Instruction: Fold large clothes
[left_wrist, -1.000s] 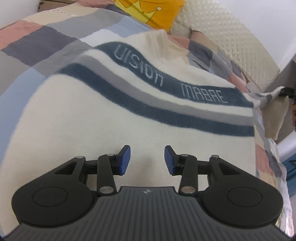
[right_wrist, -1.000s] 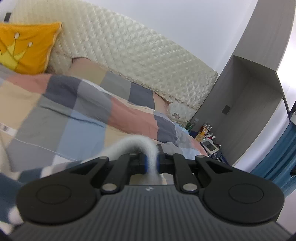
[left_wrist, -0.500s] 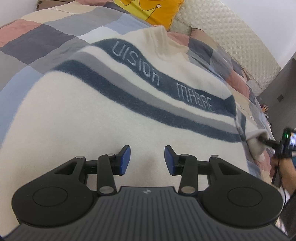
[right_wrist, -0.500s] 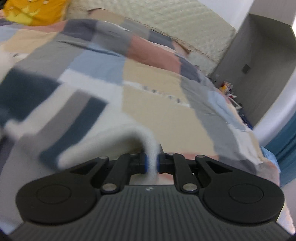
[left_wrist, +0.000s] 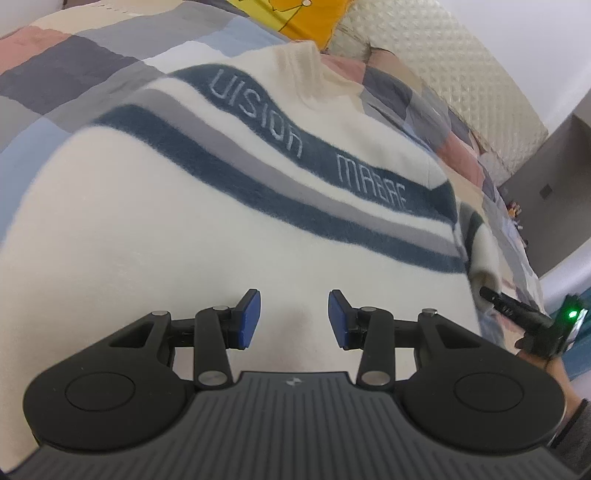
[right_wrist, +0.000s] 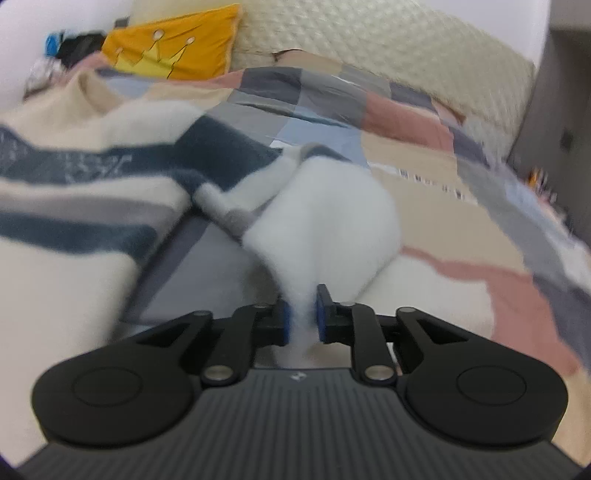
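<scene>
Releasing the sleeve (right_wrist: 325, 221), our right gripper (right_wrist: 303, 317) was opening, fabric between its pads. The sweater (left_wrist: 221, 236) lay flat on the checkered quilt (left_wrist: 74, 66). Our left gripper (left_wrist: 294, 317), half open, held nothing. Next we should lay the sleeve toward ten o'clock, flat.

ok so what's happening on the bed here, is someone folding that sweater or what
A person with a handheld gripper in each hand is working on a fuzzy cream sweater with navy and grey stripes, laid flat on a patchwork checked bedspread. The right gripper has the end of the sweater's cream sleeve between its blue pads, and its jaws are opening, so it looks to be letting the sleeve go. The left gripper is open and empty over the sweater's lower body.
</scene>
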